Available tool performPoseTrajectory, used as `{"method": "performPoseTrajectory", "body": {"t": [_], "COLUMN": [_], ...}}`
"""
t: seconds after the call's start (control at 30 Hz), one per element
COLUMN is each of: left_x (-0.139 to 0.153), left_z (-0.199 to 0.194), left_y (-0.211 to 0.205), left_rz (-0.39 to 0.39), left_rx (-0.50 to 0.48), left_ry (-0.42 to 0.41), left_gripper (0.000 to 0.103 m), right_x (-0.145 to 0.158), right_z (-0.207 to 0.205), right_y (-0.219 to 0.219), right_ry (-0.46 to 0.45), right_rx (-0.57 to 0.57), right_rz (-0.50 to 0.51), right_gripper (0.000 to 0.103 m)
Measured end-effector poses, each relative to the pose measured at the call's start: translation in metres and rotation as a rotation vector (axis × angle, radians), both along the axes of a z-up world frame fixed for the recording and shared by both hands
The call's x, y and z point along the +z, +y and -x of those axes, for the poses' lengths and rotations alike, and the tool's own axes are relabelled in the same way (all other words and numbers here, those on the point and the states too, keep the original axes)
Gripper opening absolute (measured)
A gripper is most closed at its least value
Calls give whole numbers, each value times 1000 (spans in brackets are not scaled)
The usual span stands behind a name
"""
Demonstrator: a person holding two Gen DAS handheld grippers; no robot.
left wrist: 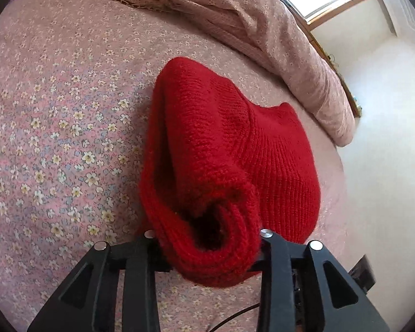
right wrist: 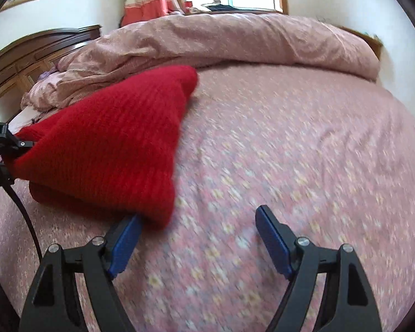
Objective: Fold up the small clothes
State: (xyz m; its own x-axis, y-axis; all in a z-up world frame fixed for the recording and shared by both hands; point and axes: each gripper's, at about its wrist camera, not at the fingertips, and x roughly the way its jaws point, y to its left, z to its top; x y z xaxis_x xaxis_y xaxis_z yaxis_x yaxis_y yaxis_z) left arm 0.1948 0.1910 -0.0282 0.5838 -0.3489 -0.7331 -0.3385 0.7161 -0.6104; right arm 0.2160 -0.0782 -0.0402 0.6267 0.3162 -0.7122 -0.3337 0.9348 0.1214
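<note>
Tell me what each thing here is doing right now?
Red knit garment: bunched up, one end lifted off the bed, the rest lying on it.
Left tool: shut on the garment's rolled edge.
Right tool: open, holding nothing, beside the garment.
Floral bedsheet: spread flat.
Pink duvet: rumpled, pushed to the far side.

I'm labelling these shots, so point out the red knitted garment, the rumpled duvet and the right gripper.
Red knitted garment (left wrist: 229, 138), left wrist view, its ribbed top face.
Rumpled duvet (right wrist: 235, 41), right wrist view, middle of its bulk.
Right gripper (right wrist: 199, 232), right wrist view, midway between its fingertips.
</note>
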Motion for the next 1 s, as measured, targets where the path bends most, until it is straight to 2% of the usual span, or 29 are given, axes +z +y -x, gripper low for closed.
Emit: {"method": "performPoseTrajectory", "body": {"t": [0.03,0.1,0.13,0.2,0.3,0.33,0.4,0.47,0.5,0.53,0.57,0.6,0.63,0.7,0.73,0.8,0.83,0.87,0.97,1.0], "left_x": [0,0,-1,1,8,11,18,23,24,24,22,21,16,5,-1,-6,-7,-6,5,8], "left_z": [-1,-4,-3,-3,-3,-5,-14,-20,-22,-23,-22,-20,-17,-10,-7,-7,-9,-11,-12,-12], "left_y": [-1,4,5,8,3,-2,-15,-26,-29,-30,-29,-27,-22,-15,-10,-9,-12,-15,-16,-13], "left_rz": [5,5,22,56,10,-25,-90,-160,-183,-196,-196,-187,-153,-49,21,76,64,19,-119,-134], "left_rx": [1,8,6,8,-19,-33,-61,-88,-95,-100,-100,-96,-92,-93,-90,-108,-126,-123,-73,-53], "left_ry": [1,11,16,15,-10,-21,-37,-50,-51,-50,-48,-42,-25,-2,7,8,9,8,-17,-22], "left_gripper": [30,31,31,31,31,31,31,31,31,31,31,31,31,34,35,37,37,37,37,36], "right_x": [0,2,3,8,27,37,62,80,87,88,82,73,62,52,47,31,24,23,35,37], "right_z": [2,11,12,8,-1,-3,-6,-9,-12,-15,-23,-32,-39,-39,-33,-20,-18,-17,-23,-25], "right_y": [-3,-10,-16,-35,-34,-27,-1,23,41,56,73,81,84,78,75,68,65,59,55,59], "right_ry": [0,-37,-40,-2,25,9,-61,-122,-166,-185,-171,-120,-59,-26,-38,-41,-43,-43,-19,-20], "right_rx": [-26,-147,-182,-201,-132,-90,63,190,245,269,270,264,262,270,283,297,293,282,270,263], "right_rz": [20,141,151,62,-97,-131,-208,-242,-214,-172,-94,-56,-51,-28,31,144,178,162,9,8], "right_gripper": [84,81,81,78,66,60,52,46,38,16,4,0,0,0,0,0,0,0,0,0]}}
